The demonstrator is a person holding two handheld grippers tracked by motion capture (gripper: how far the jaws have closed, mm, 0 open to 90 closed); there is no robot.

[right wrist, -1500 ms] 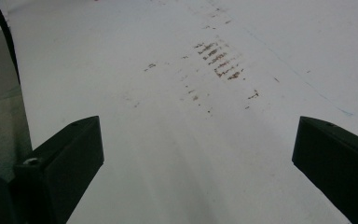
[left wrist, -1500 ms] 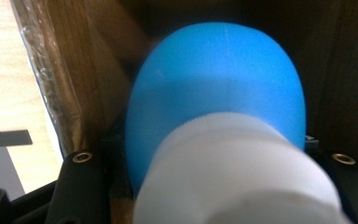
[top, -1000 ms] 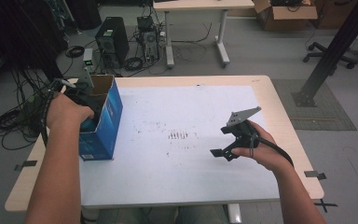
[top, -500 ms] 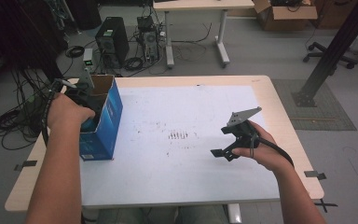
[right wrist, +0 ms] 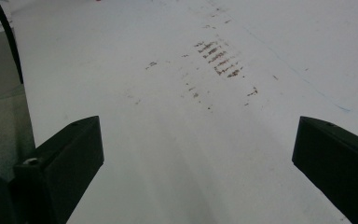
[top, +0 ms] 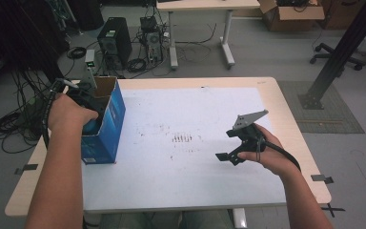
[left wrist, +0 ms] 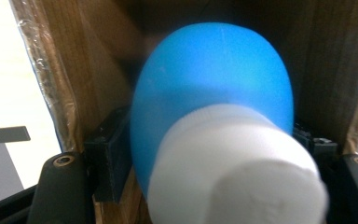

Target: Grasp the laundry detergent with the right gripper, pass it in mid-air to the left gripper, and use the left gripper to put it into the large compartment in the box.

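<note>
While my left tool point(top: 89, 120) sits down inside the open top of the blue box point(top: 106, 125) at the left of the high view, its jaws are clamped on one bottle point(left wrist: 212, 116). In the left gripper view that bottle takes up the middle of the frame: a smooth, rounded blue body with a white ribbed cap point(left wrist: 237, 172) pointing toward the camera, blurred from being so close. Behind it stand the brown corrugated inner walls of the box, with a strip of clear tape along the edge at the upper left of that frame. I count one box, standing upright on the tabletop point(top: 195, 119) near its left edge, glossy blue outside and plain cardboard inside, its flaps open.

My right tool point(top: 228, 156) is in the right half of the high view, held just above the tabletop with nothing between its jaws, which stand wide apart. In the right gripper view the two black, blocky jaws rise at the lower left and lower right corners, with bare white surface between them. That surface is flat and matte, marked by one cluster of short brownish scuff strokes point(right wrist: 219, 58) in the upper middle of the frame. A grey three-cornered plate point(top: 248, 119) tops the right tool, and a black cable point(top: 281, 153) trails from it over my wrist.
</note>
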